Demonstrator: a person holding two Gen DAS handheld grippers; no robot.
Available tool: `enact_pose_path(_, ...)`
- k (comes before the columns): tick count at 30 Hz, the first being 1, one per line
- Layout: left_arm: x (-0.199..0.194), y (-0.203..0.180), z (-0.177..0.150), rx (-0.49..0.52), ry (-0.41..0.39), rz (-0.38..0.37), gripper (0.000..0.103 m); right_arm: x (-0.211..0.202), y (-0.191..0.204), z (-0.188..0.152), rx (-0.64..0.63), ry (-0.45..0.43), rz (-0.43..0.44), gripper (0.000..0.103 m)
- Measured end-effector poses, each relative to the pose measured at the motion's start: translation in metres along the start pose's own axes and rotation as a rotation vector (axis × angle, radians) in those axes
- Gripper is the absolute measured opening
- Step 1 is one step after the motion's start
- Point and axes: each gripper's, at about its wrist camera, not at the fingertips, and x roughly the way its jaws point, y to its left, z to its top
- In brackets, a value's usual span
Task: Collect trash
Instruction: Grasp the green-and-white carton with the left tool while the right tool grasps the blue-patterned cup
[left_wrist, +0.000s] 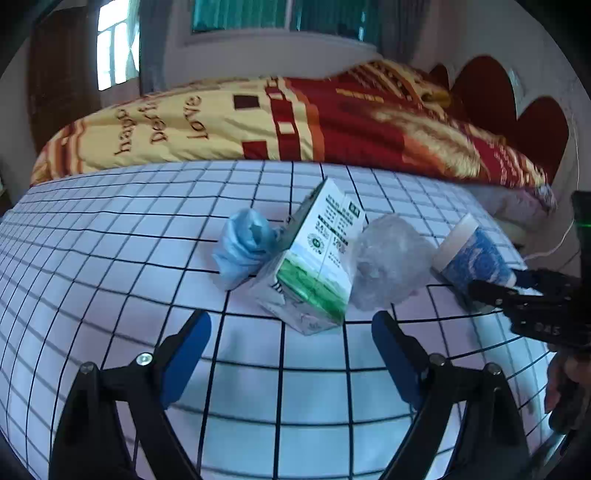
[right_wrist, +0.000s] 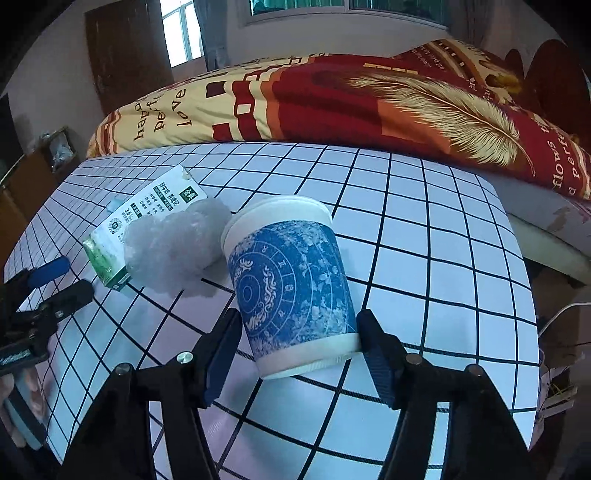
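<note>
Trash is lying in a loose row on the grid-patterned counter (left_wrist: 110, 258): a crumpled blue wad (left_wrist: 243, 247), a green-and-white carton (left_wrist: 317, 254) on its side, a clear plastic ball (left_wrist: 388, 262) touching the carton, and a blue paper cup (right_wrist: 291, 291) on its side, just beside the ball. A bed with a red and yellow quilt (right_wrist: 332, 96) is standing behind the counter.

Right claw (right_wrist: 299, 350) is straddling the cup's base end; the right pad is touching the base rim, while the left pad is sitting right at the wall, contact there uncertain. No firm clamp is evident yet.

Left claw (left_wrist: 291, 354) is hovering with its jaws wide apart, just short of the carton and holding nothing.

Risks, as judged: the cup is tapered and thin-walled, so pressure near the base could be squeezing it forward out of the pads or crushing it. Advancing the left claw could be nudging the carton into the ball and scattering the row.
</note>
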Motion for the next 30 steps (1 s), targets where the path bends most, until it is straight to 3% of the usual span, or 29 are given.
enact_pose_path(4,0.017,-0.007,0.008,0.063,0.023,-0.004,0.089,0.001,0.001,0.0,-0.008,-0.01,-0.004,0.066)
enact_pose_path(7,0.019,-0.015,0.007,0.08,0.054,-0.092,0.066,0.004,-0.002,0.001,0.009,-0.004,0.008,0.065)
enact_pose_path(8,0.015,-0.023,0.004,0.099,0.062,-0.15,0.063,0.003,-0.003,0.001,0.011,-0.009,0.002,0.065)
enact_pose_path(9,0.01,-0.029,0.001,0.122,0.052,-0.158,0.063,0.002,-0.004,0.0,0.012,-0.016,-0.005,0.065)
enact_pose_path(11,0.001,-0.041,-0.004,0.171,0.02,-0.1,0.063,0.0,-0.007,-0.001,0.023,-0.022,-0.009,0.064)
enact_pose_path(15,0.006,-0.036,0.002,0.126,0.015,-0.04,0.065,-0.001,-0.014,-0.002,0.042,-0.026,-0.004,0.065)
enact_pose_path(30,0.043,-0.05,0.018,0.15,0.064,0.016,0.065,0.02,-0.021,0.006,0.093,0.003,0.011,0.064)
